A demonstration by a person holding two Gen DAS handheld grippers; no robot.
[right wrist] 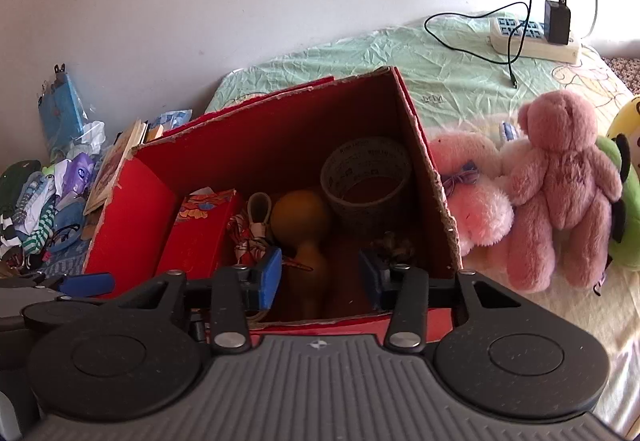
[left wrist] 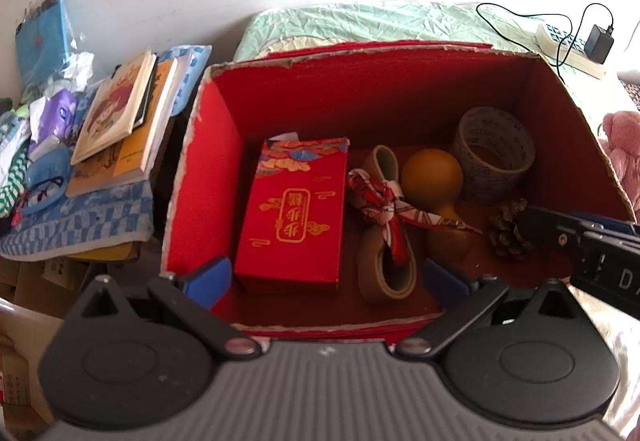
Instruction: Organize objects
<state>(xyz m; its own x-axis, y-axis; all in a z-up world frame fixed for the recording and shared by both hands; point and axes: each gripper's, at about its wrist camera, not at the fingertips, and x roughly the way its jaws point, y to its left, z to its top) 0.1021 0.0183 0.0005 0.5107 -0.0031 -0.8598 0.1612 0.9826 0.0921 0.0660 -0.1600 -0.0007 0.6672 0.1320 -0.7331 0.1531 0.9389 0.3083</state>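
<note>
An open red cardboard box [left wrist: 208,161] stands on the bed; it also shows in the right wrist view [right wrist: 128,201]. Inside lie a red packet box [left wrist: 294,213], a tape roll with a red-white ribbon [left wrist: 384,209], an orange gourd [left wrist: 434,177], a large printed tape roll [left wrist: 494,155] and a pine cone [left wrist: 508,231]. My left gripper [left wrist: 326,281] is open and empty over the box's near rim. My right gripper [right wrist: 324,277] is open and empty at the near rim, above the gourd [right wrist: 300,217] and the pine cone [right wrist: 394,245].
Left of the box is a stack of books [left wrist: 120,117] on a blue checked cloth [left wrist: 80,217], with socks and small bags [right wrist: 48,193]. Right of the box lie pink plush bears [right wrist: 560,177] and a green-yellow plush toy [right wrist: 628,177]. A power strip with charger [right wrist: 532,33] lies behind.
</note>
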